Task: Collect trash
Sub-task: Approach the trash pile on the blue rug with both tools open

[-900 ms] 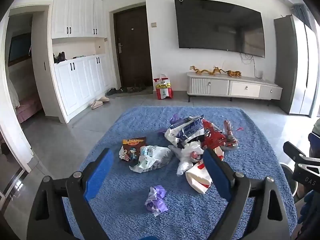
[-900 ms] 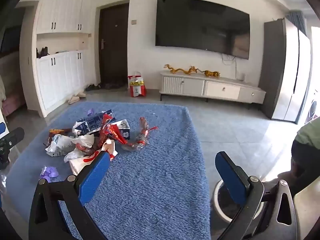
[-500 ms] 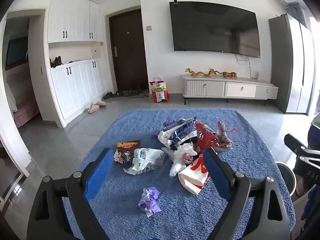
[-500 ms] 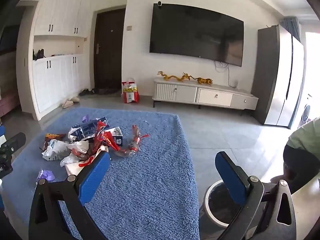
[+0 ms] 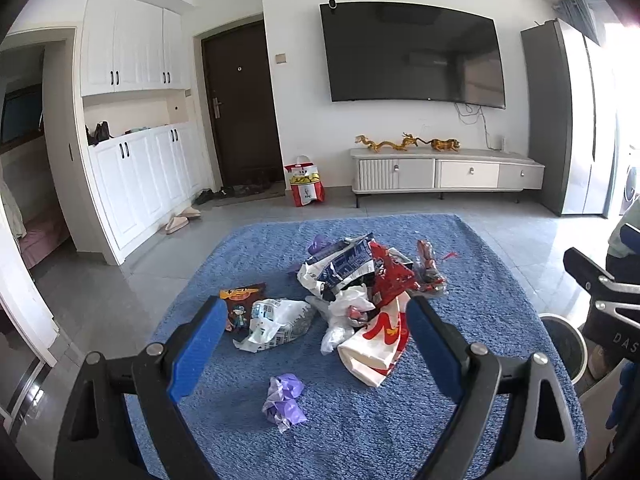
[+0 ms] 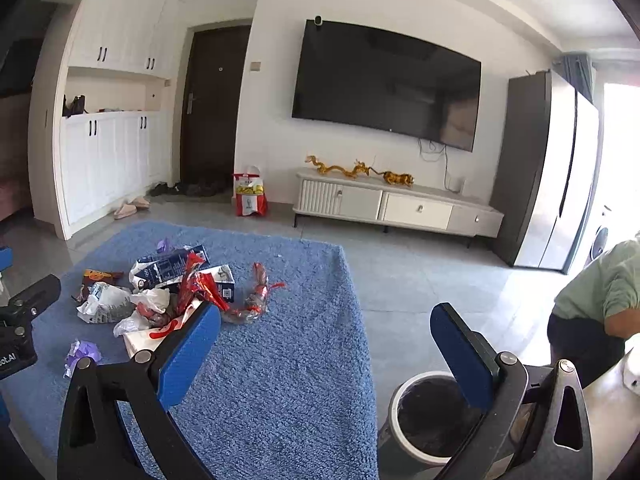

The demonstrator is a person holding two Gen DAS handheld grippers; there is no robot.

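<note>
- Left wrist view: a blue shaggy rug (image 5: 400, 432) covers the worktop, with grey floor tiles around it. Behind stand white cabinets (image 5: 136, 176), a dark door (image 5: 240, 108), a wall television (image 5: 412, 52) and a low white console (image 5: 444, 172).
- The trash pile (image 5: 360, 280) lies mid-rug: a blue-and-white carton, red wrappers, white plastic and a red-and-white paper bag (image 5: 376, 340). A crumpled purple scrap (image 5: 284, 396) lies apart, nearer the camera.
- The left gripper (image 5: 312, 340) hangs above the rug with its fingers spread wide and nothing between them.
- The right edge cuts off the other tool; a white-rimmed bin (image 5: 564, 340) is half hidden behind it.
- Right wrist view: the same rug (image 6: 288, 380) fills the lower left, and the trash pile (image 6: 176, 292) sits at its left side, well apart from the right gripper (image 6: 324, 340).
- The right gripper's fingers stand wide and empty; the bin (image 6: 424, 416) sits on the floor just beside the rug, partly behind the right finger.
- A person (image 6: 600, 300) in a green top is cut off at the right edge. The print on the wrappers is too small to read.
</note>
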